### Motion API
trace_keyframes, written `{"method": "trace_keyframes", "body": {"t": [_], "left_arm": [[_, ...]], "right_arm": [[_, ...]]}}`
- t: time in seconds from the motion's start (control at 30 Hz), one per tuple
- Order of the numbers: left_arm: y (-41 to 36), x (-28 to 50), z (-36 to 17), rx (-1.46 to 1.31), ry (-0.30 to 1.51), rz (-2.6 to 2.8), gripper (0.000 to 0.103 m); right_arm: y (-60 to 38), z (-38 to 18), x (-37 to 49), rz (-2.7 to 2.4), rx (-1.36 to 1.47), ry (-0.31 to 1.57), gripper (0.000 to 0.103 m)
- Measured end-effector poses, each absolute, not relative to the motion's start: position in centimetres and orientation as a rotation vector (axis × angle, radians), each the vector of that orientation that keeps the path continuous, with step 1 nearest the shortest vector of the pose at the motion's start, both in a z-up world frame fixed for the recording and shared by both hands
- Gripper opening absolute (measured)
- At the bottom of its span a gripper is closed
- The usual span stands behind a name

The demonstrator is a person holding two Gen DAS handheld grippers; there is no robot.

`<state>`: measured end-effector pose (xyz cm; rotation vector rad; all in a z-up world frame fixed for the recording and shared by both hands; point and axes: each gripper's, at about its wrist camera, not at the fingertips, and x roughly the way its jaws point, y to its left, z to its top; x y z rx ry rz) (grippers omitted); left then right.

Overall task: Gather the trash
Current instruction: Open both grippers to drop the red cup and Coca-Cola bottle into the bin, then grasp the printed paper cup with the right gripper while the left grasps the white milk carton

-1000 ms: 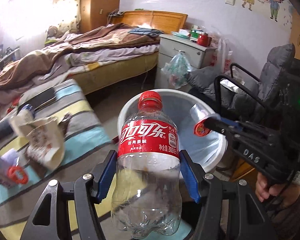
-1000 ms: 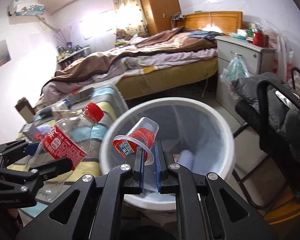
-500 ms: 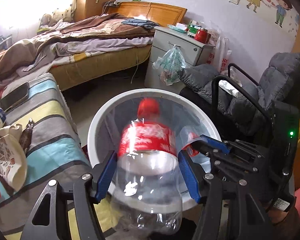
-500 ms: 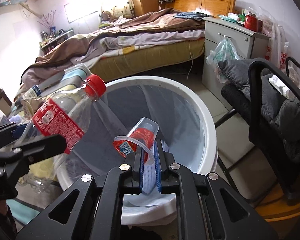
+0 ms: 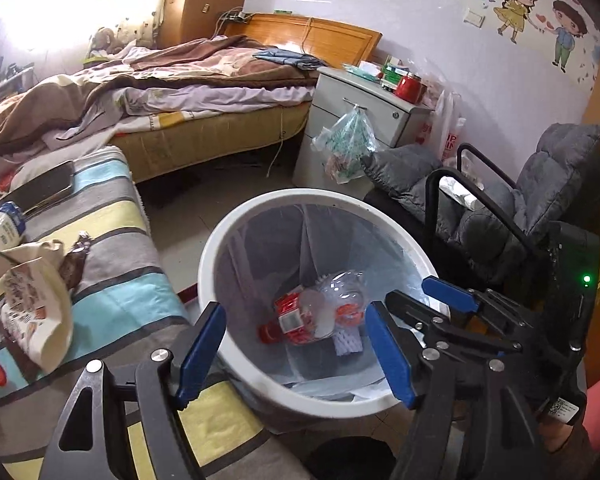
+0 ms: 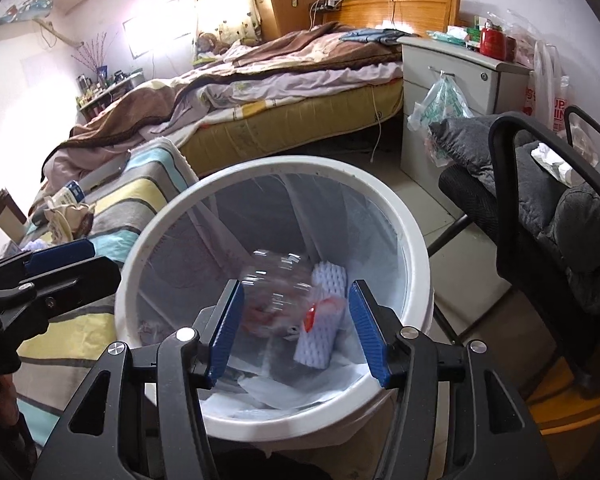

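Observation:
A white round trash bin (image 5: 220, 248) with a clear liner stands on the floor; it also shows in the right wrist view (image 6: 412, 236). Inside lie the clear cola bottle with red label (image 5: 296, 320), a small clear cup with red print (image 5: 346, 312) and a white foam sleeve (image 6: 324, 312). In the right wrist view the bottle (image 6: 272, 292) is blurred. My left gripper (image 5: 296, 352) is open and empty above the bin's near rim. My right gripper (image 6: 296, 324) is open and empty over the bin; it also shows in the left wrist view (image 5: 420, 312).
A striped bench (image 5: 112, 248) on the left holds a paper bag (image 5: 32, 300), a small bottle (image 5: 4, 224) and a phone (image 5: 44, 190). A grey padded chair (image 5: 500, 208) stands right of the bin. A bed (image 5: 180, 92) and nightstand (image 5: 364, 116) lie behind.
Both grippers moved over the bin and opened. The cola bottle left my left gripper and the cup left my right gripper; both now lie in the bin.

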<state>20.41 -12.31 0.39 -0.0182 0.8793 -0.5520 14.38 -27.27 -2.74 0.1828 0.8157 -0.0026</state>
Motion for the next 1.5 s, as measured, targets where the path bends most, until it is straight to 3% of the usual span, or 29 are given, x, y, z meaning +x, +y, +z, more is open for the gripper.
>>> {"method": "trace_keyframes", "body": {"t": [0.6,1.5], "left_arm": [[-4.1,16.2,2.3,-0.047,0.785,-0.396,0.072],[13.9,15.2,1.2,-0.198,0.738,-0.020,0.072]], "right_arm": [[-22.4,-0.3,13.1,0.063,0.113,0.687,0.056],[-11.1,-0.6,16.3,0.345,0.016,0.716,0.056]]}}
